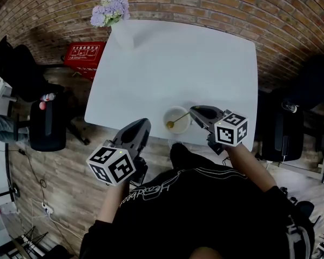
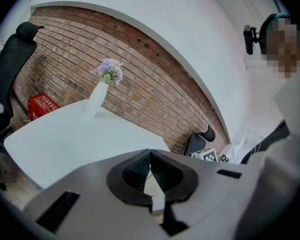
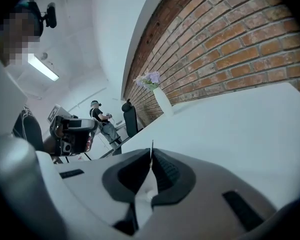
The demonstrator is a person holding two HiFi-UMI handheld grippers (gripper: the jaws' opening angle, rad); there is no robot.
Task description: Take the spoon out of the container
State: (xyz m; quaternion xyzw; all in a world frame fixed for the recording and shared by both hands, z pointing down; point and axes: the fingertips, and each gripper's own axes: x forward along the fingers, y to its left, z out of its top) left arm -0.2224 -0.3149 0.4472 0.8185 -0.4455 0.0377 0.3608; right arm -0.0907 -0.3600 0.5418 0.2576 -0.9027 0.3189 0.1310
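Note:
A small white container (image 1: 179,113) stands near the front edge of the white table (image 1: 173,63). A gold spoon (image 1: 175,122) leans in it, bowl low at the left, handle rising to the right. My right gripper (image 1: 193,112) is at the handle's end, shut on it. In the right gripper view a thin sliver of the spoon handle (image 3: 151,148) sticks up between the closed pads of the right gripper (image 3: 151,160). My left gripper (image 1: 144,124) hangs just off the table's front edge, left of the container. The left gripper (image 2: 150,156) is shut with nothing in it.
A white vase of lilac flowers (image 1: 119,23) stands at the table's far left corner. On the wooden floor lie a red box (image 1: 83,53) and a black chair (image 1: 46,117) at the left, and dark seating (image 1: 283,134) at the right. A brick wall runs behind.

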